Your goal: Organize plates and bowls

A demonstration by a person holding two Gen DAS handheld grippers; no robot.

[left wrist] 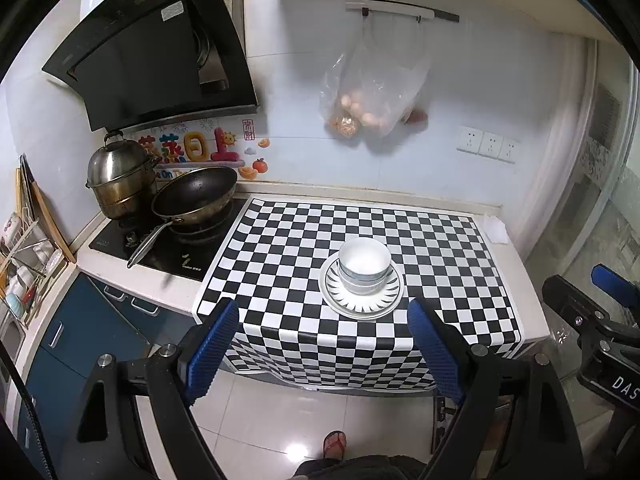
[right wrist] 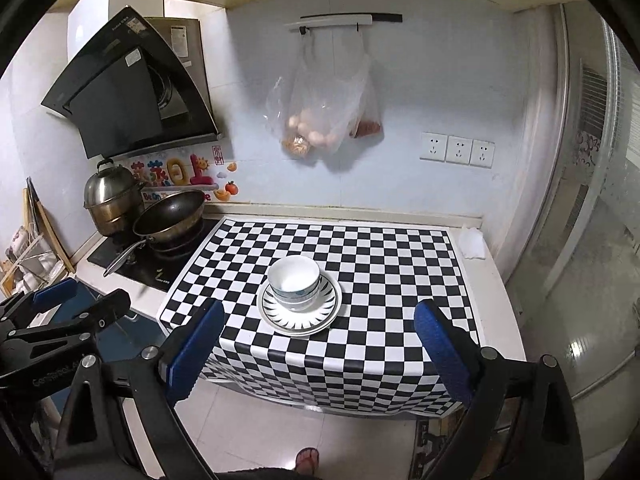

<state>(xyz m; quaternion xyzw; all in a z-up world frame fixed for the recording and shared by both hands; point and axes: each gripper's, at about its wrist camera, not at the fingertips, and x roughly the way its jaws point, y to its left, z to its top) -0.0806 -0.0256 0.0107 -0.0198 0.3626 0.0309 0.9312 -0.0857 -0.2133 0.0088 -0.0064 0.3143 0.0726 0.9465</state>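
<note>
Stacked white bowls (left wrist: 364, 266) (right wrist: 294, 282) stand on a white plate with a black ray pattern (left wrist: 338, 292) (right wrist: 328, 310) on the checkered mat (left wrist: 280, 240) (right wrist: 380, 264). My left gripper (left wrist: 322, 320) is open and empty, held back from the counter's front edge, with the stack ahead between its blue fingers. My right gripper (right wrist: 320, 320) is open and empty, also back from the edge. Each gripper shows at the side of the other's view: the right in the left wrist view (left wrist: 600, 312), the left in the right wrist view (right wrist: 68, 312).
A wok (left wrist: 194, 196) (right wrist: 170, 212) and a steel pot (left wrist: 120, 180) (right wrist: 112, 200) sit on the stove at left. A dish rack (left wrist: 24, 264) is at far left. A bag of eggs (left wrist: 372, 92) (right wrist: 320, 120) hangs on the wall. A white cloth (right wrist: 472, 244) lies at right.
</note>
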